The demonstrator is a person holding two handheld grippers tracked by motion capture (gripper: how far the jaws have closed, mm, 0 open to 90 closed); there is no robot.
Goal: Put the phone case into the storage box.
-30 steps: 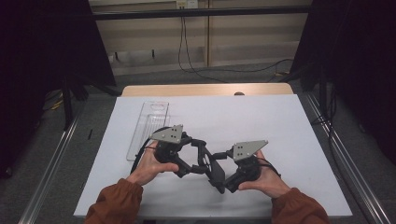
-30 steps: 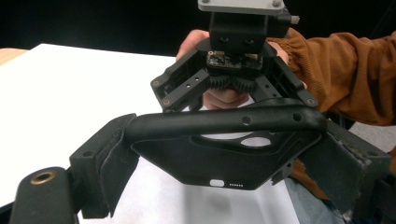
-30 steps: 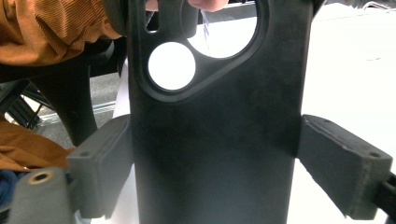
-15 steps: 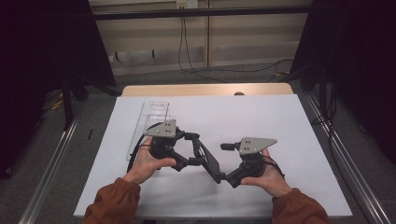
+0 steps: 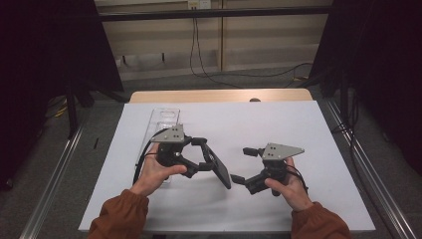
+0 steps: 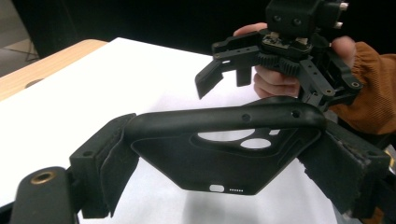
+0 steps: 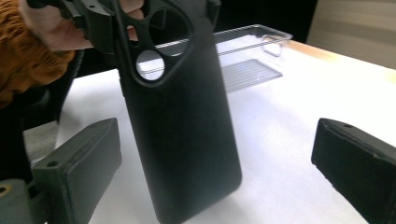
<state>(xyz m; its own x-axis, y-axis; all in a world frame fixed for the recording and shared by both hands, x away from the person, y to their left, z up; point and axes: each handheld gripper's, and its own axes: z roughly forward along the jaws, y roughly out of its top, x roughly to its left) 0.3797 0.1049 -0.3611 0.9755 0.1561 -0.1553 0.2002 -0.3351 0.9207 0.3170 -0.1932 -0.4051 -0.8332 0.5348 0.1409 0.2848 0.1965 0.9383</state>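
A black phone case with camera cut-outs hangs tilted above the white table cover. My left gripper is shut on it, and in the left gripper view both pads press on the case's long edges. To its right, my right gripper is open; its jaws have just been opening. In the right gripper view the case stands between and ahead of the spread pads, touching neither. The right gripper also shows beyond the case in the left gripper view.
A clear plastic tray lies on the white cover behind the left hand, also seen as a clear tray far off. A wooden table edge runs along the back. Metal rails flank the table.
The right gripper has let go of the case, spread its jaws and drawn off to the right. The left gripper keeps its hold on the case.
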